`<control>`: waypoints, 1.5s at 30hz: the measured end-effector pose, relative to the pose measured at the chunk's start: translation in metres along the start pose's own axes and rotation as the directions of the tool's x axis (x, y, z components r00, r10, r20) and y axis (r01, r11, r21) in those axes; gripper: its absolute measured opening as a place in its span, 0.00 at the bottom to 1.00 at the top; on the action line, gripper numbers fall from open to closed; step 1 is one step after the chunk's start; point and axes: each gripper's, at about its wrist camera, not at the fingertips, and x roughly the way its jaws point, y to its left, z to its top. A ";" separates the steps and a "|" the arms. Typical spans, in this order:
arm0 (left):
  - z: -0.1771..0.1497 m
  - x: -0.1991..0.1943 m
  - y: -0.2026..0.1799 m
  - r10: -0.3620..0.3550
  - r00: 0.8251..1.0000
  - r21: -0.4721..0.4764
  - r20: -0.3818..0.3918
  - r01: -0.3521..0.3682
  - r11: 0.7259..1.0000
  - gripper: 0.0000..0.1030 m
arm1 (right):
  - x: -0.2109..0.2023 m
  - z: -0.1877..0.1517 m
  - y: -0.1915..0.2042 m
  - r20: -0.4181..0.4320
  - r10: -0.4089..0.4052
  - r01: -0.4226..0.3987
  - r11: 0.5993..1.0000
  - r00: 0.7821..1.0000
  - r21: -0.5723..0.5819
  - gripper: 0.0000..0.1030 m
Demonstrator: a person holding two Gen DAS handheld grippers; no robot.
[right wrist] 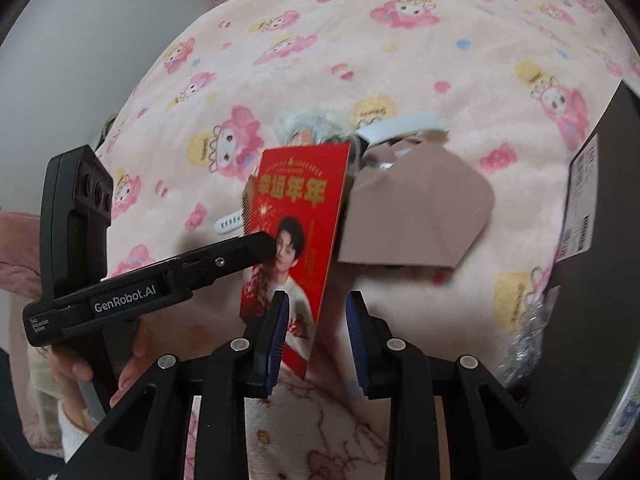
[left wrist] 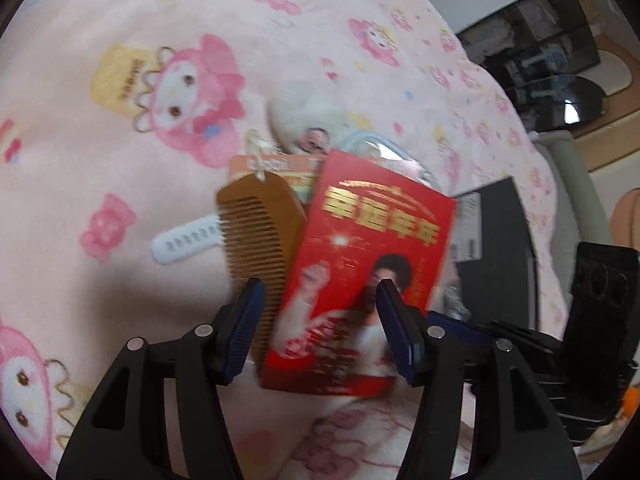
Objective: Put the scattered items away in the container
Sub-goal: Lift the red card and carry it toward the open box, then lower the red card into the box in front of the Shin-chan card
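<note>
Both wrist views close, sharing red envelope (left wrist: 360,264)
</note>
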 end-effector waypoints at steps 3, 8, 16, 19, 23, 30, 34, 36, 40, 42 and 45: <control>-0.002 -0.006 -0.010 -0.012 1.000 0.021 -0.004 0.012 1.000 0.58 | -0.005 0.000 0.006 0.023 0.007 -0.007 1.000 1.000 -0.010 0.25; -0.006 -0.029 -0.030 -0.096 0.995 0.024 0.035 0.095 0.995 0.58 | -0.036 -0.001 0.008 0.089 0.014 -0.011 1.000 0.996 -0.027 0.25; -0.013 -0.065 -0.093 -0.158 0.983 0.128 0.096 0.145 0.981 0.58 | -0.100 -0.015 0.003 0.198 -0.005 0.008 1.000 0.980 -0.015 0.24; -0.019 -0.067 -0.118 -0.161 0.982 0.165 0.098 0.144 0.976 0.58 | -0.121 -0.025 -0.004 0.228 -0.008 0.009 1.000 0.974 -0.003 0.24; -0.029 -0.066 -0.154 -0.182 0.979 0.228 0.089 0.158 0.961 0.58 | -0.150 -0.041 -0.019 0.270 -0.023 0.018 1.000 0.963 0.020 0.24; -0.049 -0.032 -0.231 -0.201 0.980 0.341 0.009 0.186 0.921 0.58 | -0.199 -0.079 -0.067 0.341 -0.087 0.053 0.993 0.936 0.107 0.25; -0.062 0.007 -0.275 -0.199 0.978 0.385 -0.063 0.208 0.899 0.58 | -0.223 -0.102 -0.105 0.366 -0.121 0.064 0.984 0.923 0.164 0.25; -0.069 0.030 -0.295 -0.191 0.976 0.407 -0.100 0.215 0.888 0.58 | -0.231 -0.115 -0.128 0.369 -0.144 0.073 0.977 0.918 0.198 0.25; -0.080 0.078 -0.325 -0.180 0.968 0.417 -0.176 0.239 0.877 0.58 | -0.237 -0.132 -0.174 0.348 -0.194 0.104 0.960 0.917 0.261 0.25; -0.084 0.104 -0.335 -0.151 0.965 0.417 -0.216 0.231 0.879 0.58 | -0.233 -0.138 -0.198 0.321 -0.208 0.112 0.950 0.924 0.292 0.25; -0.090 0.136 -0.343 -0.100 0.960 0.424 -0.261 0.207 0.881 0.58 | -0.220 -0.144 -0.230 0.255 -0.234 0.147 0.937 0.938 0.317 0.25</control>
